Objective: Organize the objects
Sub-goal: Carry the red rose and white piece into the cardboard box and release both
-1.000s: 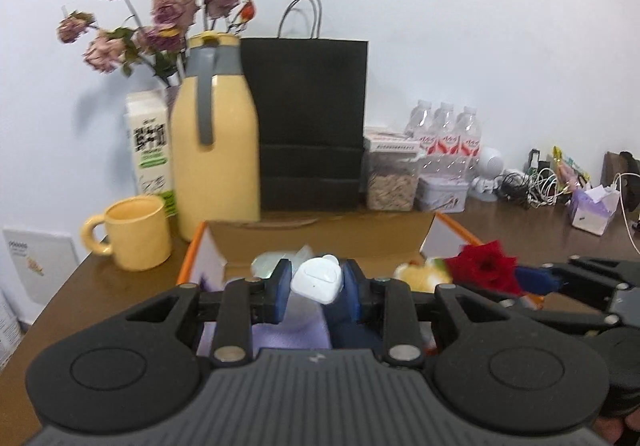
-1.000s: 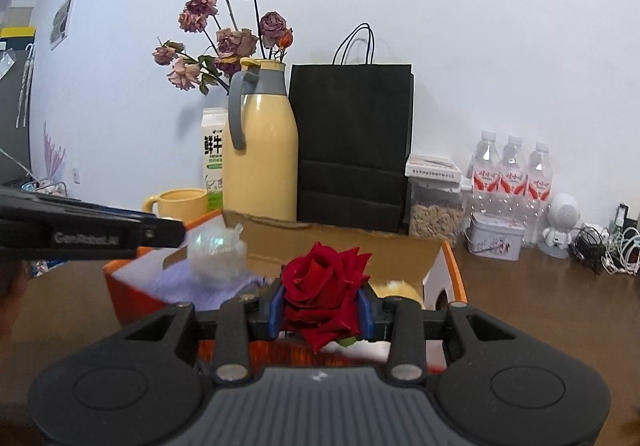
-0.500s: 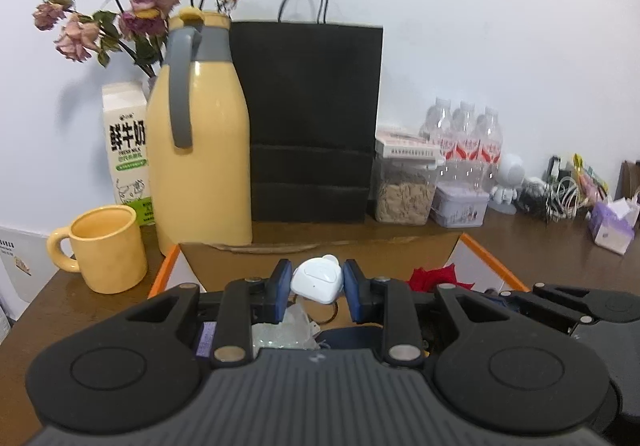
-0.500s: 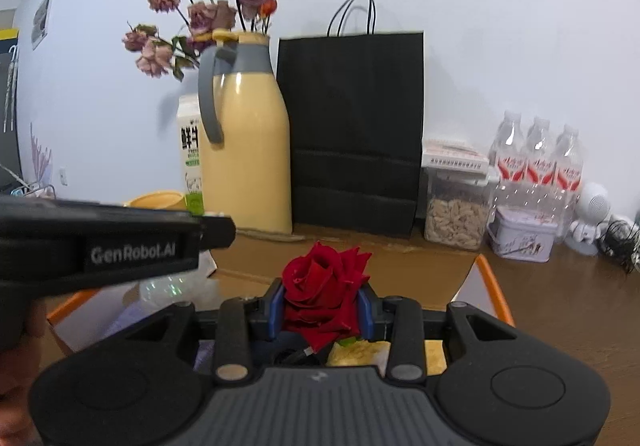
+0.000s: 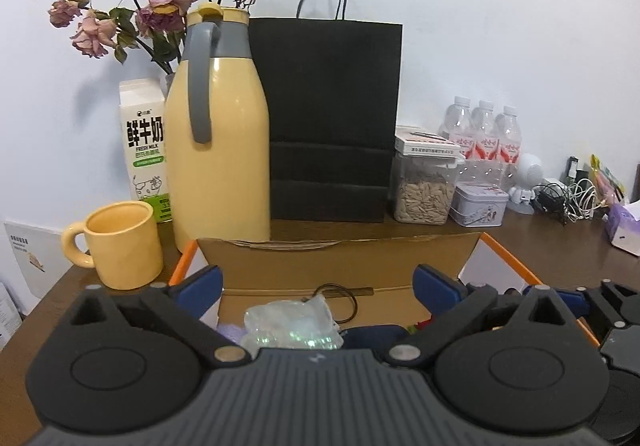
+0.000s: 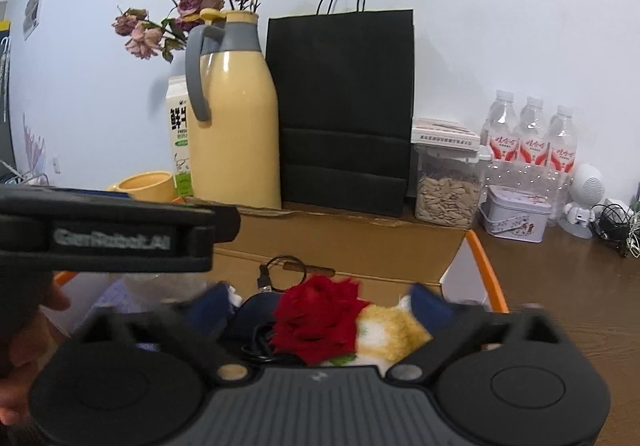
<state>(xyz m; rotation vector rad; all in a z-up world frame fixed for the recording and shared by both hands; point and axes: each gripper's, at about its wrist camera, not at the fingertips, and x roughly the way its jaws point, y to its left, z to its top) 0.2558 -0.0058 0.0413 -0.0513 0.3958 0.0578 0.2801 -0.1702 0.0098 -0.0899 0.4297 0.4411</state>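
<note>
Red rose (image 6: pixel 316 316) between the spread right gripper (image 6: pixel 316 298) fingers (image 6: pixel 424 300).

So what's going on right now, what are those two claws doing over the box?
Left gripper open, empty. Right gripper open, red rose lying loose in the cardboard box. Box crowded: plastic bag, black cable, plush toy.
</note>
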